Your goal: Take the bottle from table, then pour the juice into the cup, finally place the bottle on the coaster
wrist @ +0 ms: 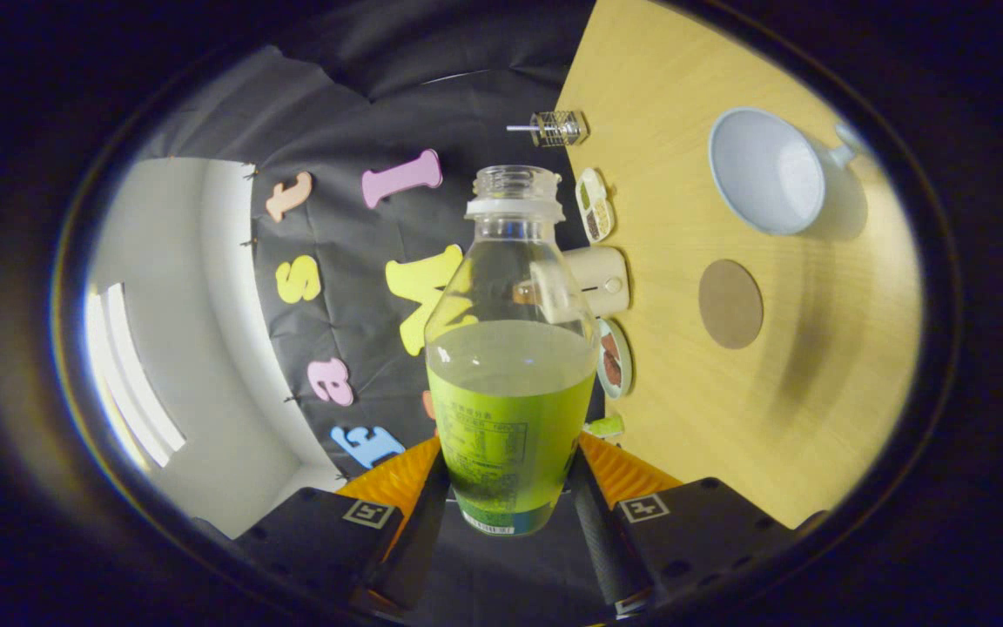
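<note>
A clear, uncapped bottle about half full of green juice is held between my fingers, and my gripper is shut on its lower body. The whole scene is rolled sideways, so the wooden table stands as a wall to the right of the bottle. A white cup with a handle sits on that table beyond the bottle's mouth, its open, empty inside facing me. A round brown coaster lies on the table between the cup and my fingers. The bottle's mouth is well apart from the cup.
Along the table's far edge, beside the cloth wall, stand a small wire basket, a divided dish of food, a cream-coloured appliance and a round tin. A white wall with a window lies left of the cloth.
</note>
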The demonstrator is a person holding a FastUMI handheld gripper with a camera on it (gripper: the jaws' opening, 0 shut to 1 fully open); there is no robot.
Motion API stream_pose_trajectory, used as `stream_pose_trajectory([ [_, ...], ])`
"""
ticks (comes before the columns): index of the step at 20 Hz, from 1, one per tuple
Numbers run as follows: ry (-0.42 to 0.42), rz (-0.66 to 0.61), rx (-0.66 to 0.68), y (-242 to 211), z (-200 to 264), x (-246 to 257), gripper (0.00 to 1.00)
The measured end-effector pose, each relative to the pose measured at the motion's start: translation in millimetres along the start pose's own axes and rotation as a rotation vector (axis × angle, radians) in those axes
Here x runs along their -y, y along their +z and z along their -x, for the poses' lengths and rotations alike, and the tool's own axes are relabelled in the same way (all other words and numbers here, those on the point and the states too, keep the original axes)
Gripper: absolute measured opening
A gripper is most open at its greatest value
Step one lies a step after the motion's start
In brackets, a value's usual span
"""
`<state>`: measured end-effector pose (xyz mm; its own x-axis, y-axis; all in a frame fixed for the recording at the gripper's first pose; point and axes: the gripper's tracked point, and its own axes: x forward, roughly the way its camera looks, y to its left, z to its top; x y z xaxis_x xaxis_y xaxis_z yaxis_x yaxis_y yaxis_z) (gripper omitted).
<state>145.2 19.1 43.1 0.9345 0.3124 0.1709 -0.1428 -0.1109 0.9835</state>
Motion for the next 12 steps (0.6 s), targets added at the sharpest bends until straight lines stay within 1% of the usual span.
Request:
stream_pose_trajectory([
  [7, -0.089, 0.279, 0.022, 3, 16, -2, 0.79],
  [9, -0.121, 0.384, 0.008, -1, 20, -2, 0.79],
  [12, -0.203, 0.569, 0.001, 2, 26, 7, 0.79],
])
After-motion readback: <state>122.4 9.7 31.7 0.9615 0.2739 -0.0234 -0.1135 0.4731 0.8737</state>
